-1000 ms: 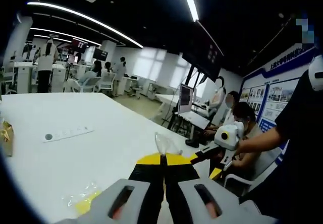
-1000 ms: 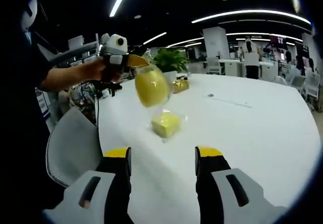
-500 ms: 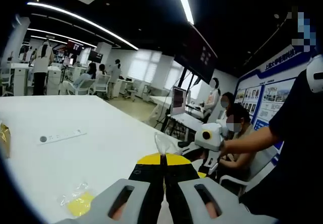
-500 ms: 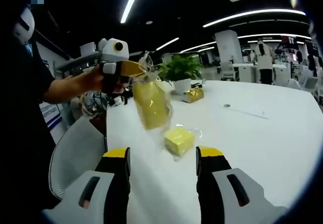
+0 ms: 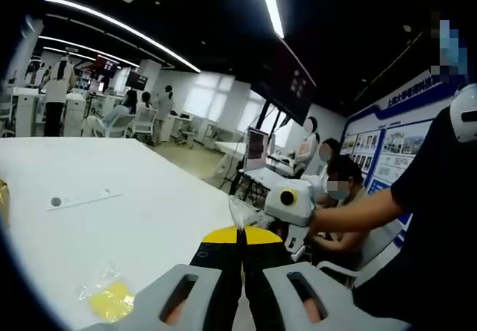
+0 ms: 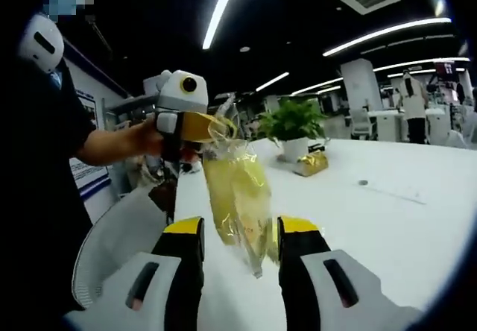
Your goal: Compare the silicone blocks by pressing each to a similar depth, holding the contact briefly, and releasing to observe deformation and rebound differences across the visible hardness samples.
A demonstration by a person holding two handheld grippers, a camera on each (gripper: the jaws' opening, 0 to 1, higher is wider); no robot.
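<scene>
The white surface (image 6: pixel 417 219) runs wide under both views, with a potted plant (image 6: pixel 292 126) and a gold packet (image 6: pixel 311 163) at its far side in the right gripper view, and a thin strip (image 5: pixel 78 197) lying further out in the left gripper view. The pressing itself has not begun; this looks like the unpacking step. The left gripper (image 6: pixel 200 126), jaws together, is clamped on the top of a clear bag (image 6: pixel 238 197) that hangs above the surface with a yellow block inside. The right gripper (image 6: pixel 232 230) has its jaws apart on either side of the bag's lower part, not yet closed on it (whether the pads touch the plastic I cannot tell). A second yellow block (image 5: pixel 110 301), also wrapped, lies on the surface below the left gripper. Next, I judge, the right gripper should close on the bag's lower end so the block can be worked out and laid flat for pressing.
</scene>
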